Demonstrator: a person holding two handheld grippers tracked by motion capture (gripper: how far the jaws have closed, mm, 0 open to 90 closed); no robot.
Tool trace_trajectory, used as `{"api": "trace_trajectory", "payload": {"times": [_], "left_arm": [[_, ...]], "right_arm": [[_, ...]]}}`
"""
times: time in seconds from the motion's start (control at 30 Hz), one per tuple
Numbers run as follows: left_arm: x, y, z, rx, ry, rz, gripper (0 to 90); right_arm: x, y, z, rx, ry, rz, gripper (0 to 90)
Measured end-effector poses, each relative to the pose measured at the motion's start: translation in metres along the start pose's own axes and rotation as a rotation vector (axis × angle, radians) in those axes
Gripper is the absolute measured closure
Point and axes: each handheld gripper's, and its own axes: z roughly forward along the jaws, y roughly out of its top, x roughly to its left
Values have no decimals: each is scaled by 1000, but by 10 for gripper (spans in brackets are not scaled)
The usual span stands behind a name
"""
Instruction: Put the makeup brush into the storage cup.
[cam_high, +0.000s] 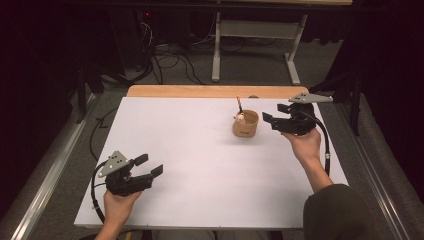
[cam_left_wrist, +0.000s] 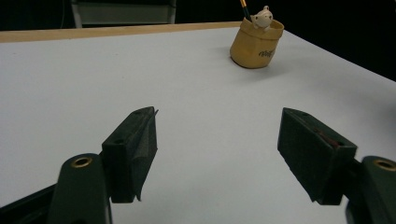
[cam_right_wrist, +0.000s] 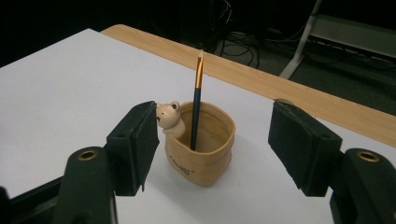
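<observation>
While the right gripper (cam_right_wrist: 212, 140) hangs with jaws spread wide, the tan cup (cam_right_wrist: 201, 149) stands just ahead between them, untouched, a pencil (cam_right_wrist: 196, 105) upright inside and a small bear figure (cam_right_wrist: 168, 119) on its rim beside one pad. Far from the cup, the left gripper (cam_left_wrist: 217, 149) is also open over the bare white table (cam_left_wrist: 93, 84).

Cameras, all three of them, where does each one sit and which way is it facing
High view: above the near table edge, looking forward and down; both forearms, left gripper, right gripper.
Left gripper view: low on that gripper, facing across the white table; open jaws.
Right gripper view: on that gripper, facing the tan cup; open jaws.
Shared: the tan cup and its pencil.
</observation>
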Motion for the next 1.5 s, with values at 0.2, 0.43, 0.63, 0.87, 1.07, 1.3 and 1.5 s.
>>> {"api": "trace_trajectory", "payload": {"times": [0.2,0.43,0.63,0.87,1.07,1.3,1.5], "left_arm": [[1,0,-1,-3,1,-3,288],[1,0,0,0,2,-4,288],[0,0,1,1,-1,-2,288],[1,-1,-1,0,3,-7,288],[0,0,1,0,0,-3,288],[1,0,0,-2,2,-6,288],[0,0,-1,-2,2,-5,288]], "right_arm": [[1,-3,-4,-10,4,0,353],[2,-7,-7,-13,10,-2,354],[3,-11,-11,-16,15,-3,353],[3,-15,-18,-25,16,2,354],[2,-19,-23,-29,18,2,354],[2,-24,-28,-33,22,6,353],[3,-28,-33,-36,23,8,353]]}}
